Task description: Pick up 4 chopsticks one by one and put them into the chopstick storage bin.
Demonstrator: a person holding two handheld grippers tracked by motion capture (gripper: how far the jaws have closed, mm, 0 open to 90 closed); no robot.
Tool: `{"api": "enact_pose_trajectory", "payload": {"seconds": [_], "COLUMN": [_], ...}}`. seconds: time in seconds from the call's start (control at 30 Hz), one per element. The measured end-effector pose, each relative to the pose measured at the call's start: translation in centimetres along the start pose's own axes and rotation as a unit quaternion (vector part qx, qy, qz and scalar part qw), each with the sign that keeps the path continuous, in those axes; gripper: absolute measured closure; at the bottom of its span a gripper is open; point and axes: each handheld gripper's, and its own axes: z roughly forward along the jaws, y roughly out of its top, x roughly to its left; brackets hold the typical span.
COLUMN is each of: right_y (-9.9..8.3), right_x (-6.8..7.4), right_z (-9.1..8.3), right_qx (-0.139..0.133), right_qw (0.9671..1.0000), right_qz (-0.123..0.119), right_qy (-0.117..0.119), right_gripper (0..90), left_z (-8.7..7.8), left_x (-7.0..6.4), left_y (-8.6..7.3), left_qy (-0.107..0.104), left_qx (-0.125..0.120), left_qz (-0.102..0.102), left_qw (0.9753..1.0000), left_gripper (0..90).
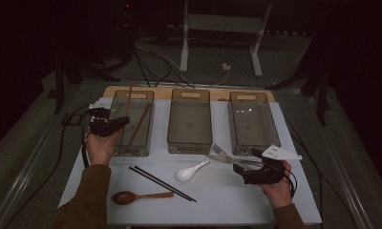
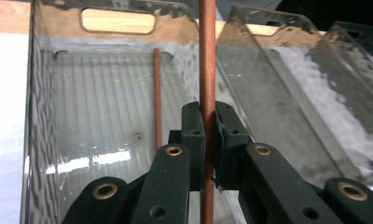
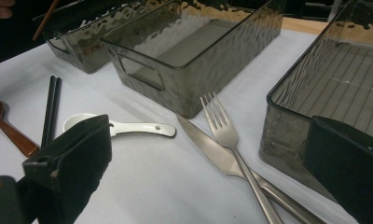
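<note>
We see a brown chopstick (image 2: pixel 207 56) pinched upright between the closed jaws of the left gripper (image 2: pixel 208 135), held over the left bin (image 1: pixel 148 98), where a second brown chopstick (image 2: pixel 157 93) already lies on the ribbed floor. The right gripper (image 3: pixel 203 158) hangs with its jaws spread wide and nothing between them, just above a fork (image 3: pixel 222 128) crossed over a knife (image 3: pixel 208 147) on the white table (image 1: pixel 217 195). Beside them lie a white spoon (image 1: pixel 191 171), two black chopsticks (image 1: pixel 161 183) and a wooden spoon (image 1: pixel 140 196).
</note>
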Motion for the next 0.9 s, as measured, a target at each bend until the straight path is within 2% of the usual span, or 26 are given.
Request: {"api": "enact_pose_trajectory", "payload": {"seconds": [0.17,0.23,0.27,0.33,0.37,0.43,0.53,0.67,0.9], "right_y": [0.0,0.0,0.0,0.0,0.0,0.0,0.0,0.0,0.0], "right_x": [0.0,0.0,0.0,0.0,0.0,0.0,0.0,-0.1,-0.1], "right_z": [0.0,-0.1,-0.1,-0.1,-0.2,-0.2,-0.3,-0.4,-0.4], "right_qx": [-0.001,-0.001,-0.001,-0.001,-0.002,-0.002,-0.003,-0.005,-0.003], "right_qw": [1.0000,1.0000,1.0000,1.0000,1.0000,1.0000,1.0000,1.0000,1.0000], "right_qz": [-0.001,-0.001,-0.001,-0.001,-0.001,0.001,0.002,0.002,0.003], "right_qy": [0.000,0.001,0.000,0.001,0.000,-0.001,-0.001,-0.003,-0.002], "right_gripper": [1.6,1.7,1.7,1.6,1.6,1.7,1.6,1.6,1.6], "left_z": [1.3,1.6,1.6,1.6,1.5,1.3,0.7,0.0,-1.5], "left_x": [0.5,0.8,0.9,1.0,0.9,0.7,0.4,0.1,-0.7], "left_y": [0.3,0.3,0.3,0.3,0.2,0.3,0.3,0.3,0.0], "left_qy": [0.020,0.023,0.028,0.033,0.032,0.045,0.049,0.039,0.007], "left_qx": [0.017,0.015,0.011,0.002,-0.005,-0.015,-0.031,-0.046,-0.061], "left_qz": [0.005,0.004,0.005,0.001,0.001,0.010,0.017,0.025,0.038], "left_qw": [0.9996,0.9996,0.9995,0.9995,0.9995,0.9988,0.9982,0.9979,0.9974], "left_gripper": [85.1,83.7,79.4,58.8,50.9,35.6,24.2,17.2,12.8]}}
